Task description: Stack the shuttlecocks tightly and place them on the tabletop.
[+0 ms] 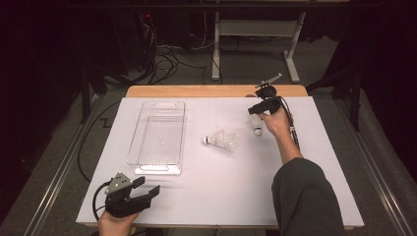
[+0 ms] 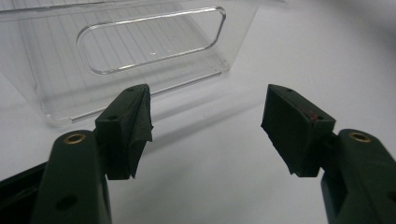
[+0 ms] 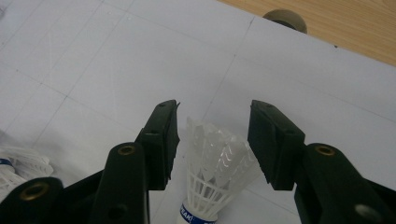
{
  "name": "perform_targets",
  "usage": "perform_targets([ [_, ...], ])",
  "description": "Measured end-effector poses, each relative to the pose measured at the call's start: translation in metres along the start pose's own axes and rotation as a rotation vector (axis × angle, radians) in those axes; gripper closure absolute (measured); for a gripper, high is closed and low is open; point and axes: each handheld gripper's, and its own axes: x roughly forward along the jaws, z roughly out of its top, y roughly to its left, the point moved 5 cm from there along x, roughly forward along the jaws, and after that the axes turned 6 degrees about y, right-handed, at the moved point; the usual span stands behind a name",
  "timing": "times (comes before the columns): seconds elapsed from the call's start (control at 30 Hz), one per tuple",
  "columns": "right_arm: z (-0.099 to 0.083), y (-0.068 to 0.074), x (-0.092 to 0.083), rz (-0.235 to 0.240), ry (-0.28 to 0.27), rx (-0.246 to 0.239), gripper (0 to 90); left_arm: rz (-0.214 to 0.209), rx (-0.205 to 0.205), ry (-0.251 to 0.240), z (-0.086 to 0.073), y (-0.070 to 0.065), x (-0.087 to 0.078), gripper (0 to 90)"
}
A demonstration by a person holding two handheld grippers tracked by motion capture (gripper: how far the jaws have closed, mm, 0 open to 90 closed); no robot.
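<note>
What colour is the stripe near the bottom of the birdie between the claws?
Blue, on the white shuttlecock; the right gripper view shows it best.

A lab or test room set up for recording hand work

A white sheet point(image 1: 206, 167) covers a wooden table point(image 1: 216, 91), and everything else is placed around that table. Behind its far edge, loose cables point(image 1: 167, 59) lie tangled on grey carpet point(image 1: 246, 64), beside the white metal legs of a second desk point(image 1: 255, 29). Metal rails point(image 1: 59, 172) run along the floor on both sides of the table. The room past the table is dark, with a small red light point(image 1: 147, 15) glowing at the back left. On the table, the plain sheet carries faint ruled grid lines point(image 3: 93, 70), like a marked work area.
</note>
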Motion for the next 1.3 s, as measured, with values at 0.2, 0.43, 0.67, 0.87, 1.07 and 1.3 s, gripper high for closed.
perform_targets([
  [0.2, -0.001, -0.001, 0.003, -0.007, 0.016, 0.012, 56.6, -0.001, 0.0, 0.001, 0.0, 0.0, 0.0, 33.7],
  [0.43, -0.004, -0.002, 0.003, -0.006, 0.053, 0.007, 65.6, 0.003, -0.003, 0.0, 0.0, 0.0, 0.0, 33.5],
  [0.67, -0.007, 0.003, 0.003, 0.026, 0.081, 0.003, 79.8, 0.004, -0.004, 0.0, 0.0, 0.0, 0.0, 33.6],
  [0.87, -0.011, 0.007, -0.001, 0.053, 0.08, -0.003, 87.6, 0.002, -0.003, -0.002, 0.0, 0.0, -0.001, 33.6],
  [1.07, -0.017, 0.008, -0.005, 0.066, 0.071, 0.007, 89.7, 0.008, 0.0, -0.006, 0.0, -0.001, -0.001, 33.6],
  [1.3, -0.026, 0.012, -0.012, 0.077, 0.041, 0.007, 90.0, 0.016, 0.006, -0.005, 0.001, -0.002, 0.0, 33.5],
])
